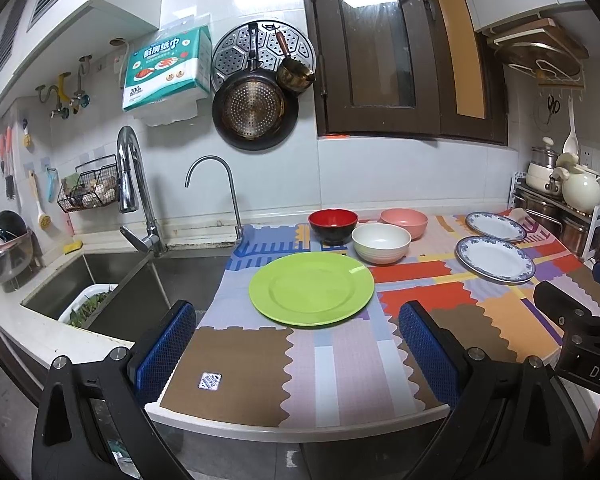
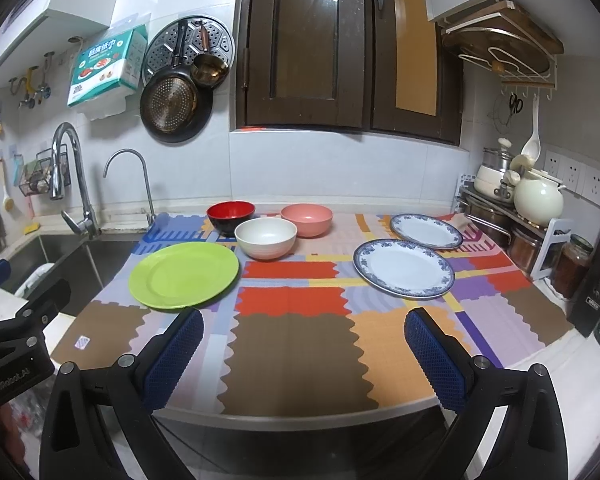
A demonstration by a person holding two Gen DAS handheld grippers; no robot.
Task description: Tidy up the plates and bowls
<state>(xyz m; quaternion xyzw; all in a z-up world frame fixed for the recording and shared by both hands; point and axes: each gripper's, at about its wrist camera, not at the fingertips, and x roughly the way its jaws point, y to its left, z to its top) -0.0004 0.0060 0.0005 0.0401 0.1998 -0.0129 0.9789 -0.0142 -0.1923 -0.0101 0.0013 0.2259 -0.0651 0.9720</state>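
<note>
Nearest, the left gripper [image 1: 296, 344] is held wide open w/ nothing between its blue pads, just over the counter's front edge. The right gripper [image 2: 304, 344] is likewise spread wide & empty, at the same edge, further right. Both are kept above a patchwork mat [image 2: 300, 360] spread over the counter.

Next in, a green plate [image 1: 311, 289] is laid flat on the mat's left part, near the sink [image 1: 112, 280]. To the right, 2 blue-rimmed plates are set apart from it: near plate [image 2: 404, 269] & far plate [image 2: 426, 231], close but edges not seen touching.

Behind the green plate, 3 bowls are grouped upright: white bowl [image 1: 381, 242] in front, red bowl [image 1: 333, 224] back left, pink bowl [image 1: 403, 221] back right. Whether they touch can't be told.
</note>
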